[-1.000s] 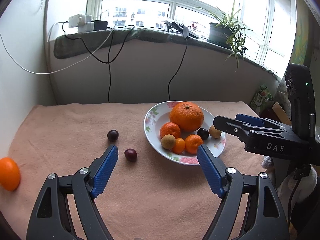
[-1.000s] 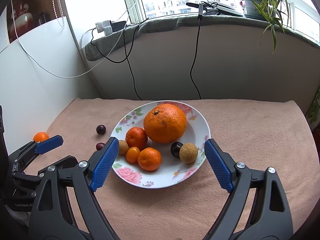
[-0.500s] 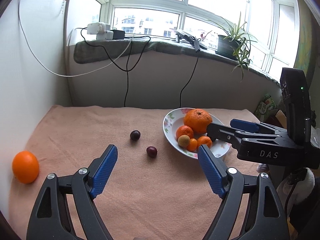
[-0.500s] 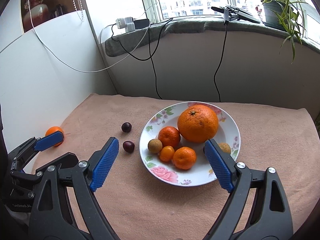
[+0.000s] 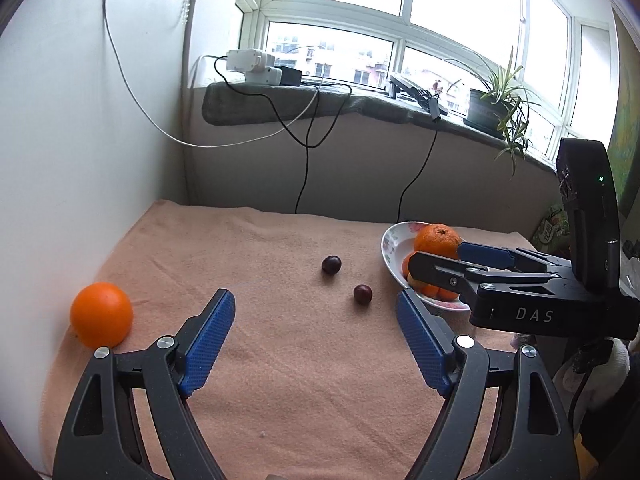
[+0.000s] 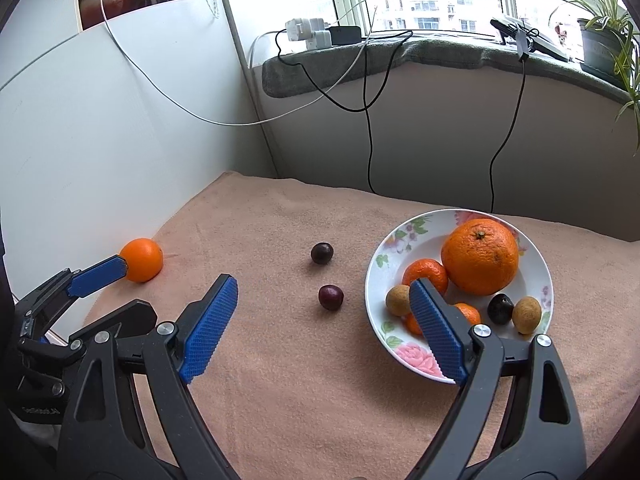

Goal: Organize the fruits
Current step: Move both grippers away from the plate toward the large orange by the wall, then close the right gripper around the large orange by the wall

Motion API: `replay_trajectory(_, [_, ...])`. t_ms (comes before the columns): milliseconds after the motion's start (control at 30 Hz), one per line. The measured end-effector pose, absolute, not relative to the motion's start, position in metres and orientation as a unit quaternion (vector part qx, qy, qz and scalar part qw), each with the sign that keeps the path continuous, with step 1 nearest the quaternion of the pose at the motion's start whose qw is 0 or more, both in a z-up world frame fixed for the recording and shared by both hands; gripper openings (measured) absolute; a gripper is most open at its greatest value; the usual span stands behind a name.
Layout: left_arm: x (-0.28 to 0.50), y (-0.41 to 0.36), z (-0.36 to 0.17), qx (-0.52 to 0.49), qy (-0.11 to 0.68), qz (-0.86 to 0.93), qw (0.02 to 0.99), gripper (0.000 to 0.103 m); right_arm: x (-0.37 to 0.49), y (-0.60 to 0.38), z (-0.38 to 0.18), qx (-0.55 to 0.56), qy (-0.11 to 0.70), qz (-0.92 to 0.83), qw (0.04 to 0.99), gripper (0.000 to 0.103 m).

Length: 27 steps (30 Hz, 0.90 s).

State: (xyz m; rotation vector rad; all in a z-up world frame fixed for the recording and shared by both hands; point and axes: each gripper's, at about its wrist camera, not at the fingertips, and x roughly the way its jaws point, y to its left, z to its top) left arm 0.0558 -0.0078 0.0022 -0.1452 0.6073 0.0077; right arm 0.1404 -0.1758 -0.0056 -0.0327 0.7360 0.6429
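Tools, both released and empty, are swinging off the plate: you're now heading the left tool toward the stray orange, the right tool toward the plums.

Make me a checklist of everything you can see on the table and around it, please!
Surface: pink towel covering the table.
Job's things: flowered plate holding a big orange, small oranges, two brown fruits and a dark one; loose orange by the white wall; two plums on the towel left of the plate.
Clutter: nothing seen on the towel.
Grippers: left gripper open, empty; right gripper open, empty, one of its fingers in front of the plate.
Cables: black and white cables hanging from the sill.
Surroundings: window, chargers and potted plant on the sill.
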Motion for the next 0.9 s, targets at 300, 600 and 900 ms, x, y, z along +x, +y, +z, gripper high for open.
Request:
replay_trajectory(300, [0.039, 0.031, -0.01, -0.096, 0.3, 0.046, 0.948, 0.083, 0.136, -0.135, -0.009, -0.028, 0.363, 0.343, 0.866, 0.09])
replay_trajectory(600, [0.018, 0.073, -0.03, -0.125, 0.301, 0.108, 0.939, 0.083, 0.134, -0.088, -0.022, -0.042, 0.375, 0.385, 0.842, 0.09])
replay_trajectory(900, [0.008, 0.105, -0.052, -0.151, 0.314, 0.146, 0.926, 0.083, 0.139, -0.042, -0.039, -0.043, 0.392, 0.441, 0.806, 0.09])
